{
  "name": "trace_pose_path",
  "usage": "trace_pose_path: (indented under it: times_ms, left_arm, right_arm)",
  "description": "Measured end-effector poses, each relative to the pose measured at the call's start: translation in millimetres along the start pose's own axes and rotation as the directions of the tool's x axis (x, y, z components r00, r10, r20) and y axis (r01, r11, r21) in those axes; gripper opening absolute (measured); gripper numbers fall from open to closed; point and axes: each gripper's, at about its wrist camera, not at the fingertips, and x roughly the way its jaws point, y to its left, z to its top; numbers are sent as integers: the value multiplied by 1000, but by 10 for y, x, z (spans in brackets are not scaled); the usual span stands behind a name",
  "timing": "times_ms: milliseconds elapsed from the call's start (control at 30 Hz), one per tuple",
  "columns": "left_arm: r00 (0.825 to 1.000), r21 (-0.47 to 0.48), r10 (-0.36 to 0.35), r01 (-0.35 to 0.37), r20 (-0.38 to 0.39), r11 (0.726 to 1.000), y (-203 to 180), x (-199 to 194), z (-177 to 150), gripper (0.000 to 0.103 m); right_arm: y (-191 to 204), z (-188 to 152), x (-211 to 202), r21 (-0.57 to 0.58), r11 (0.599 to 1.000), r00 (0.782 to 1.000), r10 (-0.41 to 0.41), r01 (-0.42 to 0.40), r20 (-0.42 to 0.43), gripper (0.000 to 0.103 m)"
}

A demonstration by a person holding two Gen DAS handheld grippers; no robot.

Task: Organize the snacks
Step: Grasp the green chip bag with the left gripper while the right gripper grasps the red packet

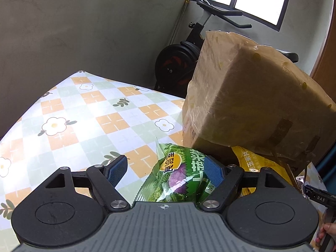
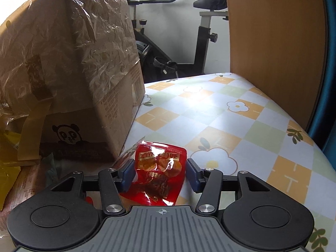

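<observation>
A green snack bag [image 1: 176,176] with a vegetable picture lies on the flowered tablecloth [image 1: 84,113], between the fingers of my left gripper [image 1: 164,172]. That gripper is open: its right pad [image 1: 212,171] is against the bag's edge and the left pad stands well clear. A small red snack packet [image 2: 160,174] sits between the fingers of my right gripper [image 2: 161,174], which is open, its pads close beside the packet without squeezing it. A yellow snack bag [image 1: 258,163] lies under the box's edge.
A large cardboard box [image 1: 252,96] wrapped in plastic film stands tilted on the table [image 2: 231,109], just ahead of both grippers. An exercise bike [image 2: 201,37] is behind the table. A wooden panel [image 2: 273,31] rises at the right. More packets [image 2: 27,187] lie left of the right gripper.
</observation>
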Motion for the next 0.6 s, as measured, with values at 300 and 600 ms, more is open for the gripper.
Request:
trace_pose_path:
  times_ms: [300, 600]
  left_arm:
    - [1000, -211, -23, 21, -4, 977, -75, -292, -183, 87]
    - [998, -291, -32, 17, -49, 957, -252, -161, -440, 91]
  right_arm:
    - [110, -2, 32, -63, 998, 1000, 1, -1, -7, 48]
    - [156, -16, 15, -91, 995, 1000, 27, -28, -4, 47]
